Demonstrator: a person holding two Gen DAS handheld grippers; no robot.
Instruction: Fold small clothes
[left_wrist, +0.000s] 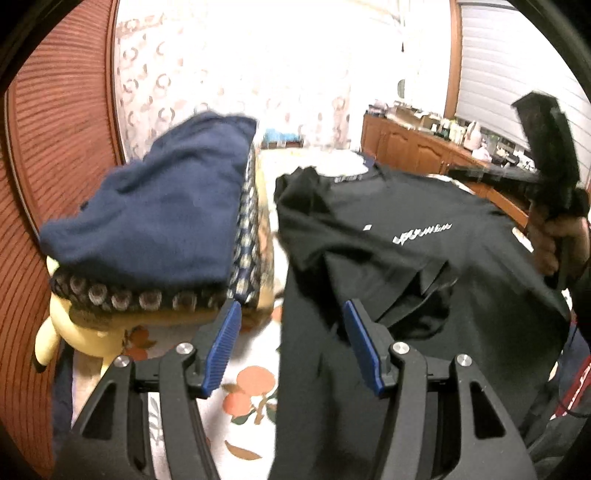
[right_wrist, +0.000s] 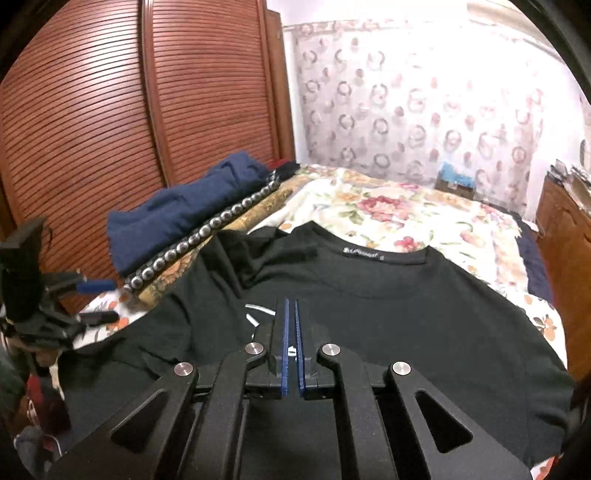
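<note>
A black T-shirt (left_wrist: 406, 236) with white lettering lies on the flowered bed, partly folded, its left sleeve turned in over the chest; it also shows in the right wrist view (right_wrist: 388, 295). My left gripper (left_wrist: 291, 314) is open and empty above the shirt's left edge. It shows at the left of the right wrist view (right_wrist: 98, 301). My right gripper (right_wrist: 291, 306) has its blue pads together over the shirt's chest; no cloth shows between them. The right gripper's black body (left_wrist: 550, 155) shows in a hand at the right of the left wrist view.
A folded navy garment (left_wrist: 155, 206) lies on a studded cushion (left_wrist: 147, 299) at the left, also in the right wrist view (right_wrist: 177, 210). A yellow plush toy (left_wrist: 70, 325) sits below it. A slatted wooden wardrobe (right_wrist: 92, 110) stands left, a cluttered wooden cabinet (left_wrist: 417, 144) right.
</note>
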